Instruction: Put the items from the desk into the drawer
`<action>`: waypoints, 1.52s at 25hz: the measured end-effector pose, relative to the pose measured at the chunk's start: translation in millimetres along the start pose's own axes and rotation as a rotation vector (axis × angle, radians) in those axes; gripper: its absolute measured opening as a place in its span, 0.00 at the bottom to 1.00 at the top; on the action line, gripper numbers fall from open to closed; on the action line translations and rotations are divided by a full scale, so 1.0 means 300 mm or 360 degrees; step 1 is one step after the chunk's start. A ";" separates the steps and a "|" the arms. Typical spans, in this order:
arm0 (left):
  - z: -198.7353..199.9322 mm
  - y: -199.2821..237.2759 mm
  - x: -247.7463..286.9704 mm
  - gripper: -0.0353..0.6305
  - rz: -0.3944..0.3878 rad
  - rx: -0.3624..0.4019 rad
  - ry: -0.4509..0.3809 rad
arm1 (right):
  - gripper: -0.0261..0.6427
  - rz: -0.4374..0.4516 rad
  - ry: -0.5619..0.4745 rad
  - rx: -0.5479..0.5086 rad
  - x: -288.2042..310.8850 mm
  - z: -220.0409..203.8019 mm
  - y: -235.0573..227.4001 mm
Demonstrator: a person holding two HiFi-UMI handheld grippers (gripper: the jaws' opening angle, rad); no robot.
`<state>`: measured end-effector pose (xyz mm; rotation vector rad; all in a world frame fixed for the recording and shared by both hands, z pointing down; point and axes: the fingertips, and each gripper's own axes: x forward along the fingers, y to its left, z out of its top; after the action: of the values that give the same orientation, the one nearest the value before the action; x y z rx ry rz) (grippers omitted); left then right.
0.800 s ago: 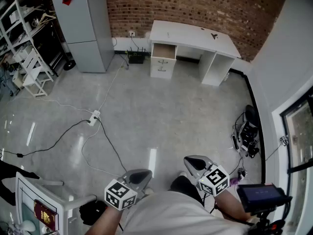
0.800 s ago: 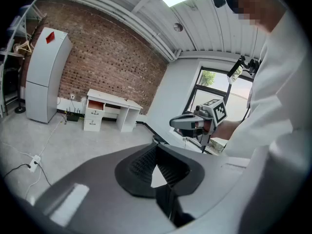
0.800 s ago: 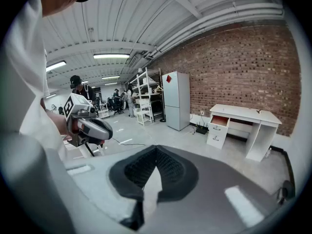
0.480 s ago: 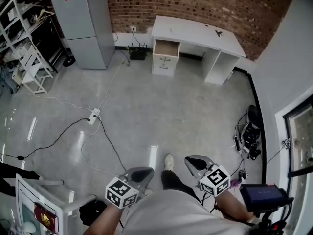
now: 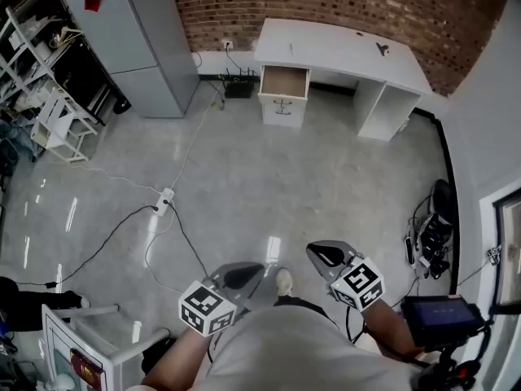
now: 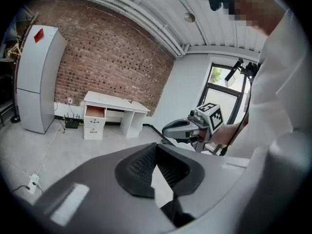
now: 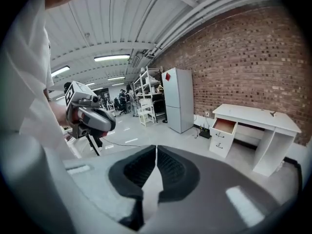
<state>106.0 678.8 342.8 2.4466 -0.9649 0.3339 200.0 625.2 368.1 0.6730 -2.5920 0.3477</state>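
Observation:
A white desk stands against the brick wall far ahead, its top drawer pulled open. A small dark item lies on the desktop at the right, and a thin item lies at the left. My left gripper and right gripper are held close to my body, far from the desk. Both are shut with nothing between the jaws. The left gripper view shows the desk and the right gripper. In the right gripper view I see the desk and the left gripper.
A grey fridge stands left of the desk. White cables and a power strip cross the floor between me and the desk. Shelving is at the left, a pile of dark gear at the right wall.
I have stepped forward; the desk and fridge sit slightly lower and nearer in the head view. Both grippers keep their place by my body and stay shut.

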 end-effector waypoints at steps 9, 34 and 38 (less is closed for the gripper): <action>0.185 0.170 0.262 0.08 -0.0003 0.0078 0.0056 | 0.09 -0.0060 -0.0040 0.0097 0.088 0.063 -0.345; 0.740 1.239 0.631 0.06 -0.0290 0.0144 0.0077 | 0.09 -0.0259 -0.0036 0.0202 0.924 0.651 -1.115; 0.806 1.358 0.703 0.06 -0.0254 0.0102 0.0074 | 0.09 -0.0260 -0.0003 0.0217 1.010 0.685 -1.282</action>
<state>-12.1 174.2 360.8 2.5427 -0.7448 0.3695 86.6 106.6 381.1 0.9263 -2.5103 0.4745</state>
